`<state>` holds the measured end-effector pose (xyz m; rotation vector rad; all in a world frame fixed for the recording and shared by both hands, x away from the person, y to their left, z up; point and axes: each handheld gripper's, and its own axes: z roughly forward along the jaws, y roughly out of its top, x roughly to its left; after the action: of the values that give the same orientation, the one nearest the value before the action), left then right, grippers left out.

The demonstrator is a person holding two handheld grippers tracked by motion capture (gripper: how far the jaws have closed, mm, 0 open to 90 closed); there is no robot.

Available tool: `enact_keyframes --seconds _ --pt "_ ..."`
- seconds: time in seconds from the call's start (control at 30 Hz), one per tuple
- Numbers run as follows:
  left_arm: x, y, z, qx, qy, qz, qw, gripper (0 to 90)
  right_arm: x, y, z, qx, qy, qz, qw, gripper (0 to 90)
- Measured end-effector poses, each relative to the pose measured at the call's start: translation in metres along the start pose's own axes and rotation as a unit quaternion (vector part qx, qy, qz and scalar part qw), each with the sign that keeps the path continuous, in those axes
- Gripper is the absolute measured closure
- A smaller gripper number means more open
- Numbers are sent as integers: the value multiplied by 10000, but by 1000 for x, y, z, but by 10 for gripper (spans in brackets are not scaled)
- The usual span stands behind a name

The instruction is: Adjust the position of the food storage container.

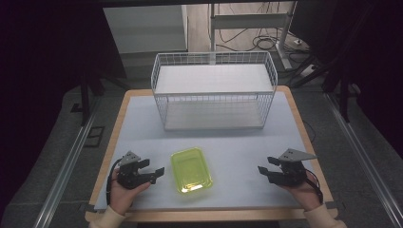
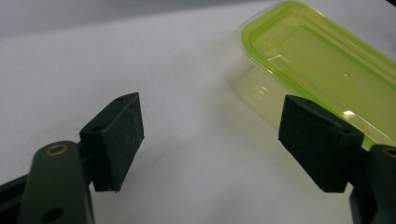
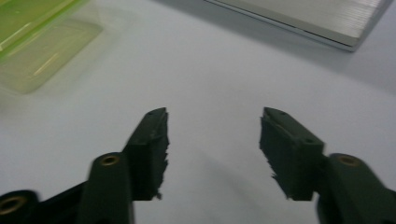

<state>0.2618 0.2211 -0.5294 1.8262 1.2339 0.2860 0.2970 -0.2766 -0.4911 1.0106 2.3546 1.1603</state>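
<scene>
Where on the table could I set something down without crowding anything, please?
Bare mat lies between the green container and the wire basket, and between the container and the right gripper. It is tightest between the left gripper and the container.

The table [image 1: 142, 123] is brightly lit from above while the surroundings are left dark. Glare is seen on the green container [image 1: 191, 170]. The right gripper view is slightly blurred.
</scene>
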Motion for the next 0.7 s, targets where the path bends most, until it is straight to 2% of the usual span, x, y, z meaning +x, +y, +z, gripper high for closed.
enact_keyframes --seconds 0.03,0.07,0.17,0.4,0.53,0.7 --pt "0 0 0 -3 -5 11 10000 218 0 0 0 0 0 0 10000 496" --pt "-1 0 -1 -2 -22 6 10000 216 2 1 0 26 57 -69 10000 553" --pt "-2 1 -1 -6 -30 21 10000 215 4 0 -1 70 113 -133 9998 606" --pt "-1 3 -3 -67 -55 1 10000 228 2 0 -2 65 75 -136 9999 582" --pt "-4 10 -11 -163 -302 6 9994 385 0 -2 0 105 1 -78 9999 533" --pt "-14 16 -15 -140 -398 259 9988 584 0 -1 -1 79 -14 -28 10000 503"
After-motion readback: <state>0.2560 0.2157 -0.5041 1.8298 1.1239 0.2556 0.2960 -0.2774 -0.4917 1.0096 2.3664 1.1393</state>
